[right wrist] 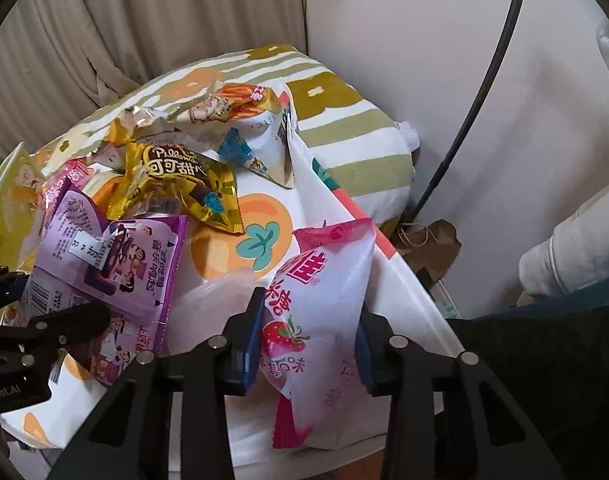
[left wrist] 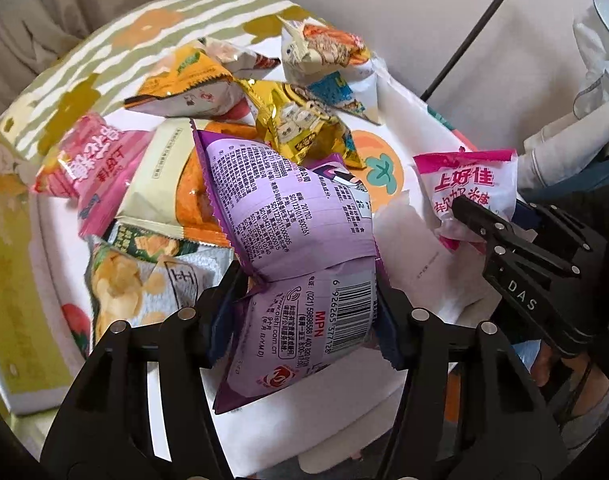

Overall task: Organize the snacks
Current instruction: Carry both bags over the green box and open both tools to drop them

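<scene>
Both grippers are pinching crinkly foil packets. Left gripper (left wrist: pixel 308 320) has its dark pads pressed into a puffy purple snack bag (left wrist: pixel 300 248), printed with a barcode, which rises ahead of its fingers. Beyond it lies a heap of glossy packets, among them a crumpled gold bag (left wrist: pixel 304 128), on a white cloth with orange fruit prints (left wrist: pixel 388 168). To its right, the right gripper (right wrist: pixel 308 344) squeezes a smooth white-and-pink strawberry bag (right wrist: pixel 320 304) between its blue pads.

Snack packets (left wrist: pixel 208 128) heaped on tray (left wrist: pixel 432 264), toward its left edge; pillow (left wrist: pixel 116 48) behind tray; curtain (right wrist: pixel 144 20) behind pillow.
</scene>
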